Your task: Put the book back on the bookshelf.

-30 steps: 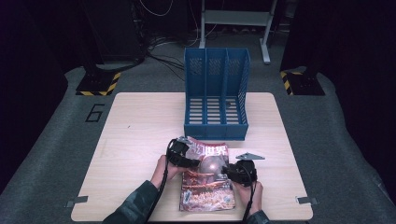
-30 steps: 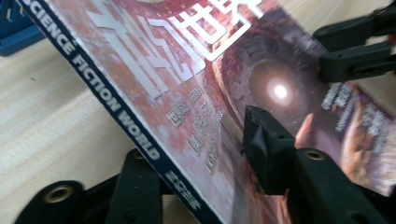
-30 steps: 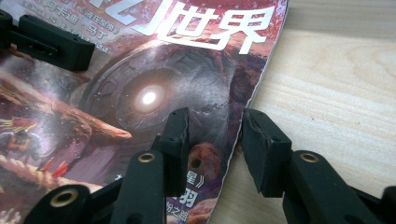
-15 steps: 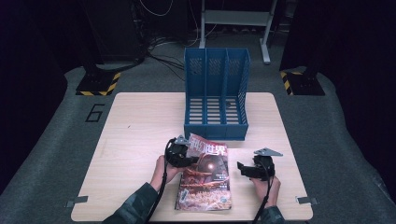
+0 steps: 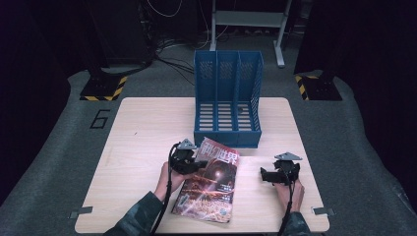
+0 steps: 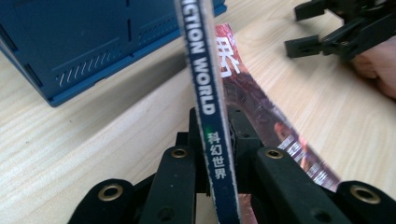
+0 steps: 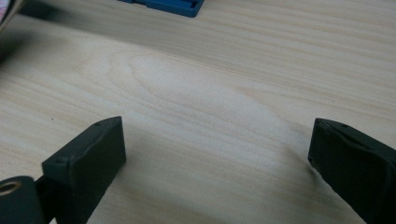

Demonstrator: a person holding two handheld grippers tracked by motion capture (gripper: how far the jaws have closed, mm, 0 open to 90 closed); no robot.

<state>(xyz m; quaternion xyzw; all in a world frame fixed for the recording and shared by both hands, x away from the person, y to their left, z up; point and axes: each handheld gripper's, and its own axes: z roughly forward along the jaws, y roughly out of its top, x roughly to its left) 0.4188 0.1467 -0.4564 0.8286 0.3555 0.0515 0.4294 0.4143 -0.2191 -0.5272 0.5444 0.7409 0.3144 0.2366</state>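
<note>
1. The left gripper (image 5: 194, 164) pinches the thin glossy magazine with a red and dark picture cover (image 5: 210, 187) at its left edge, close to the far corner. Its jaws have just been closing, and now they press on the dark blue spine (image 6: 208, 116), which stands between them in the left gripper view.
2. The magazine lies in the near middle of the light wooden table (image 5: 137, 142). Its left edge is raised a little by the grip, and its right part rests on the wood.
3. The far end of the magazine is just beside the front wall of the blue plastic file rack with three compartments (image 5: 227, 98), which stands upright at the far middle of the table.
4. The right gripper (image 5: 269, 176) is to the right of the magazine and apart from it. Its jaws have just been opening; they are spread wide with bare table between them.
</note>
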